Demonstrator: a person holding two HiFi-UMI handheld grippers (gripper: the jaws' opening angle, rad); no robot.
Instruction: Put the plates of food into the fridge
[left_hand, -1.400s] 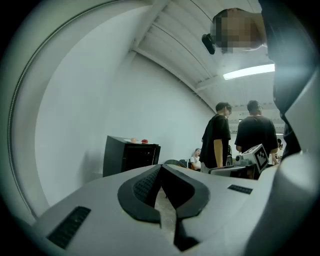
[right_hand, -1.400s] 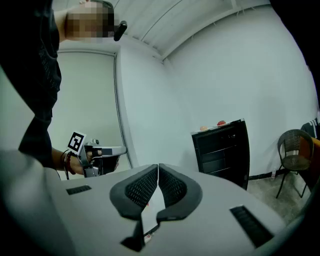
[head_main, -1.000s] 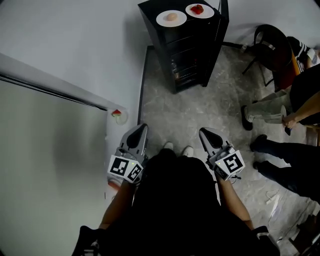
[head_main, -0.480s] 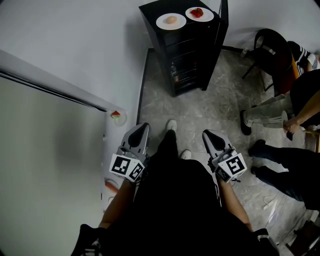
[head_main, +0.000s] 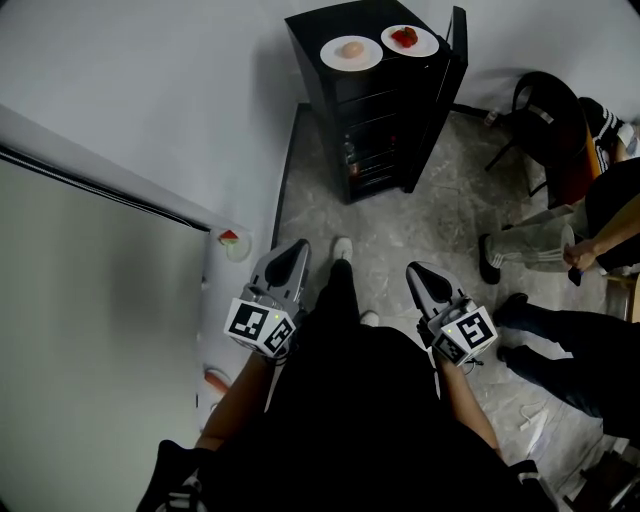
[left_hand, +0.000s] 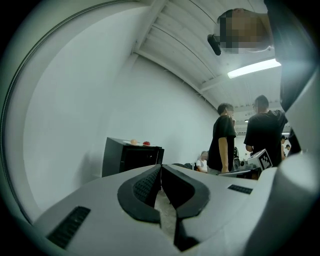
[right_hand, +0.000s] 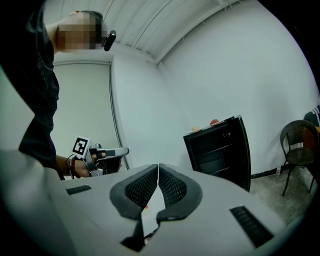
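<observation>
A black fridge (head_main: 380, 110) stands against the far wall with its door (head_main: 456, 60) swung open and its shelves showing. On its top sit two white plates: one with a pale round food (head_main: 351, 52), one with red food (head_main: 409, 40). My left gripper (head_main: 298, 247) and right gripper (head_main: 412, 269) are held at waist height, well short of the fridge, both shut and empty. The left gripper view shows the fridge (left_hand: 131, 159) beyond the shut left gripper (left_hand: 160, 168). The right gripper view shows the fridge (right_hand: 220, 150) beyond the shut right gripper (right_hand: 158, 167).
A white ledge at the left carries a small plate with red food (head_main: 231, 240) and another item (head_main: 215, 380). A black chair (head_main: 545, 100) and seated people's legs (head_main: 560, 230) fill the right side. Two people (left_hand: 242, 135) stand off to the right in the left gripper view.
I have stepped a little towards the fridge, one foot going forward. Both grippers have drifted forward with me and stay shut.
</observation>
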